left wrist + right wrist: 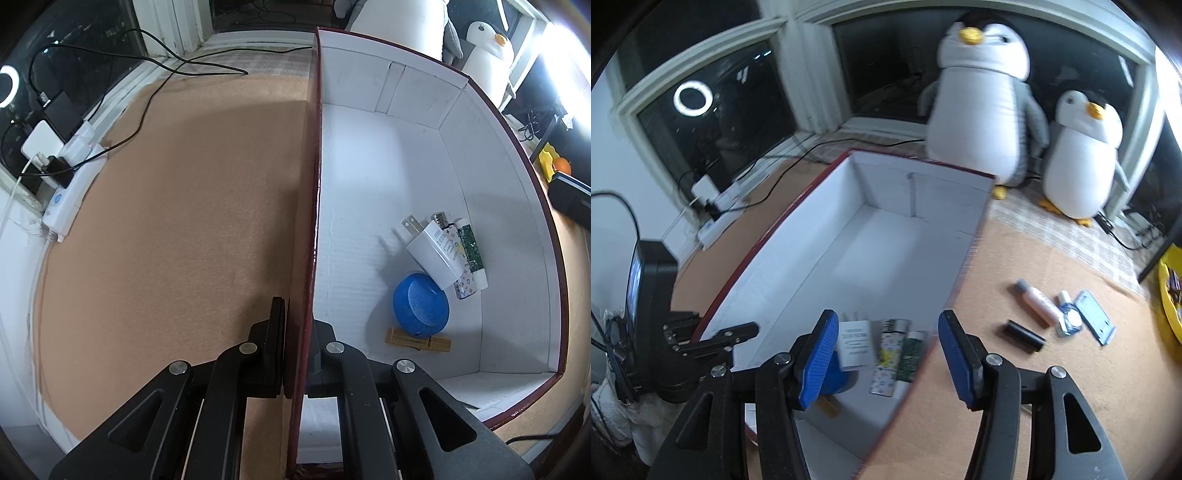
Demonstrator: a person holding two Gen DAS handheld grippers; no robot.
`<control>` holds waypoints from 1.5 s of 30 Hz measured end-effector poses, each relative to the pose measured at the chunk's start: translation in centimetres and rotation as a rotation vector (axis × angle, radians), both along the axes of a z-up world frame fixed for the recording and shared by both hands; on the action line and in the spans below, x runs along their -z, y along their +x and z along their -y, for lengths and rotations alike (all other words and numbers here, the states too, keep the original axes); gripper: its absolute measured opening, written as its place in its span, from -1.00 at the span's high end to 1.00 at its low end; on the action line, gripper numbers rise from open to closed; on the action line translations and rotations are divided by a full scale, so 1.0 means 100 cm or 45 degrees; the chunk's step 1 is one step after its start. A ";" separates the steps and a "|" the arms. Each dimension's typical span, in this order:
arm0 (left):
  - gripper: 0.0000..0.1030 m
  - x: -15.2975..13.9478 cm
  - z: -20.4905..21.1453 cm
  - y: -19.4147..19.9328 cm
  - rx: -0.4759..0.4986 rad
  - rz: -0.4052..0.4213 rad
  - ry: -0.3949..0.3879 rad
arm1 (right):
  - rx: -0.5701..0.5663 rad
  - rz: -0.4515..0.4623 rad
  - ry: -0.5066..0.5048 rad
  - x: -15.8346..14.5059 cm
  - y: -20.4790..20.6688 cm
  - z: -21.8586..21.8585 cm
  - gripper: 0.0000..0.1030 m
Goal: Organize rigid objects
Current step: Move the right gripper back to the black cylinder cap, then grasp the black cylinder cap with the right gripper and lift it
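A red-rimmed box with white inside [314,221] stands on the tan mat. My left gripper [299,314] is shut on the box's left wall, one finger outside and one inside. In the box's near right corner lie a white charger [432,251], a blue disc [421,308], a wooden clip [417,339], a patterned lighter [465,288] and a green tube [471,251]. My right gripper [888,332] hangs open above that corner of the box [849,258], nothing between its blue pads [820,354]. The charger [855,343] and lighter [888,358] lie below it.
On the mat right of the box lie a black cylinder [1023,336], a pink bottle [1036,301], a small white-blue item [1069,317] and a blue case [1095,315]. Two plush penguins [982,103] stand behind. A power strip [70,192] with cables lies far left, a yellow bin [1171,302] far right.
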State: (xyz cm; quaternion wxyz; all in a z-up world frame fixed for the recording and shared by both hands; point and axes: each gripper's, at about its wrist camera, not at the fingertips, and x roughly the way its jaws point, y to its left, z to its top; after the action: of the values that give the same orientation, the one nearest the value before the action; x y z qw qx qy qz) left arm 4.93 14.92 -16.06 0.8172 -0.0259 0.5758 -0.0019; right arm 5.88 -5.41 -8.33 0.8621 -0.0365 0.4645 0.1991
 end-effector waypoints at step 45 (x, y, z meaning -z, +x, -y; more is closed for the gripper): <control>0.89 0.004 0.004 0.003 -0.039 -0.046 0.043 | -0.032 -0.225 -0.210 0.098 0.079 0.091 0.03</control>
State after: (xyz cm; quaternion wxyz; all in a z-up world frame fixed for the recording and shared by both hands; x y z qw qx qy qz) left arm 5.22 14.56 -16.41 0.8068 -0.0208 0.5900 0.0208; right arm 13.76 -14.55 -18.08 0.8094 -0.0955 0.5529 0.1733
